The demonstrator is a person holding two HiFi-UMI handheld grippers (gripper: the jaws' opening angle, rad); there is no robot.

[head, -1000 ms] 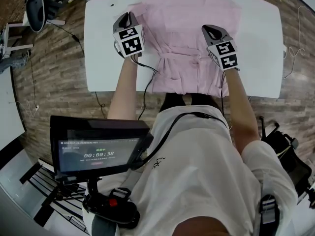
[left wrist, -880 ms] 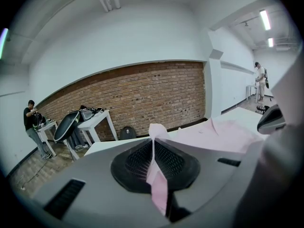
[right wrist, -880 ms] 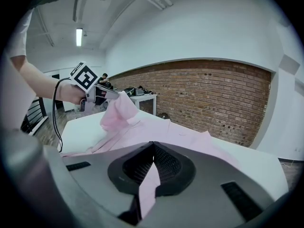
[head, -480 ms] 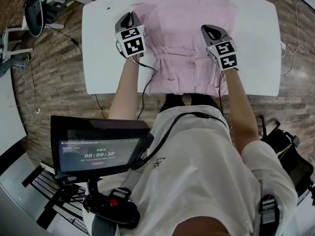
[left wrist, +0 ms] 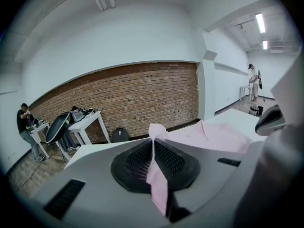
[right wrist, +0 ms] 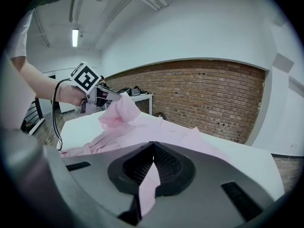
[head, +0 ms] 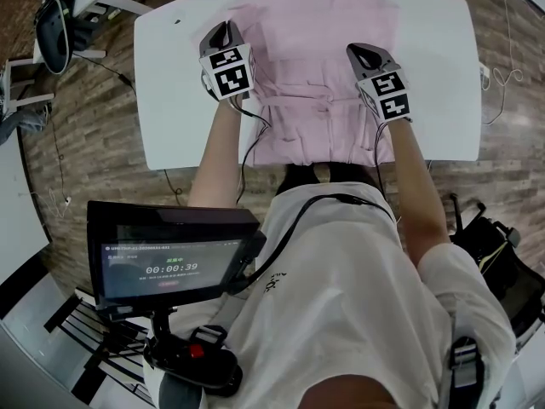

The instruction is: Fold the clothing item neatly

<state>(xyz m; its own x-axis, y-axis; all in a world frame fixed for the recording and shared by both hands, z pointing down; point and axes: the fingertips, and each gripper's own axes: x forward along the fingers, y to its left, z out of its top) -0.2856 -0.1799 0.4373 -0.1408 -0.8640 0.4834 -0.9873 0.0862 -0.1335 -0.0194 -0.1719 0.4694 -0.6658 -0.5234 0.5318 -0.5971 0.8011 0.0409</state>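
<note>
A pale pink shirt (head: 319, 49) lies spread on the white table (head: 174, 100), collar at the far edge, lower part hanging over the near edge. My left gripper (head: 223, 29) is shut on the shirt's left side fold, and pink cloth (left wrist: 156, 175) runs between its pads. My right gripper (head: 361, 51) is shut on the shirt's right side, with a strip of pink cloth (right wrist: 148, 184) pinched between its jaws. In the right gripper view the left gripper (right wrist: 92, 90) holds a lifted bunch of cloth above the table.
A tablet on a stand (head: 170, 258) sits near the person's body. Another white table with a chair (head: 64, 15) stands at the far left. Cables (head: 502, 79) hang at the table's right edge. A brick wall (left wrist: 123, 99) lies beyond, with two people in the room.
Both grippers have shifted slightly across the table with the cloth still held. Neither jaw has opened.
</note>
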